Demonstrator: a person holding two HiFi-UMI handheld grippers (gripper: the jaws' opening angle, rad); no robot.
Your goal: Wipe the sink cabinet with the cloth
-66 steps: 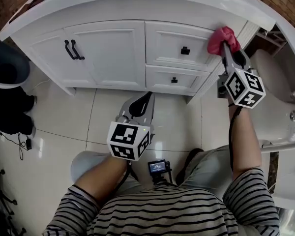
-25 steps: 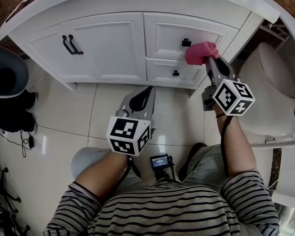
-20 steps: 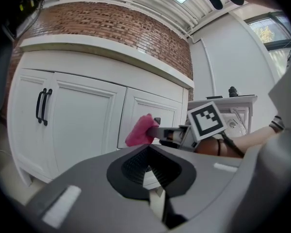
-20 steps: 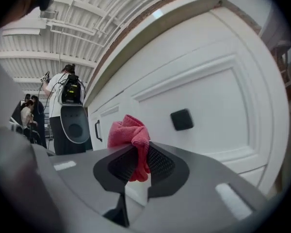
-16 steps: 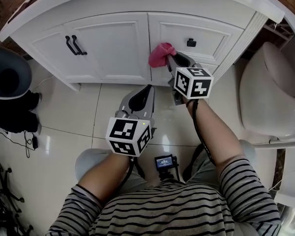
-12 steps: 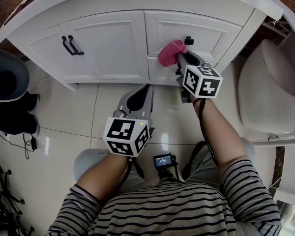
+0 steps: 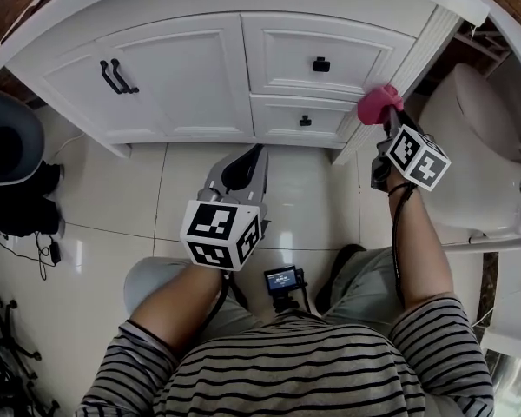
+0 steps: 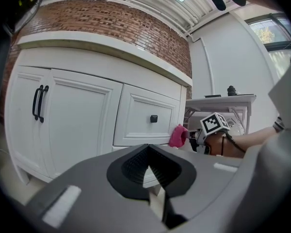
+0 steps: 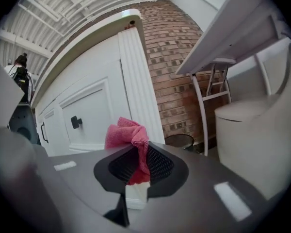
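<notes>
The white sink cabinet [image 7: 200,76] has two doors on the left and two drawers on the right. My right gripper [image 7: 385,122] is shut on a bunched pink cloth [image 7: 379,102], which sits against the cabinet's fluted right corner post [image 7: 417,59]. In the right gripper view the cloth [image 9: 128,136] sticks up from between the jaws, with the post [image 9: 136,86] just behind it. My left gripper [image 7: 257,156] hangs shut and empty over the floor tiles, below the drawers. From the left gripper view, the cloth [image 8: 178,136] shows to the right of the upper drawer's knob [image 8: 153,118].
A white toilet [image 7: 469,155] stands close on the right, next to the corner post. A dark bin [image 7: 4,146] is on the floor at the left. A small dark basket [image 9: 179,141] and metal stand legs [image 9: 203,115] sit by the brick wall beyond the cabinet.
My right gripper swept the cloth left across the drawer fronts, then back right to the corner post. The left gripper has stayed almost still.
</notes>
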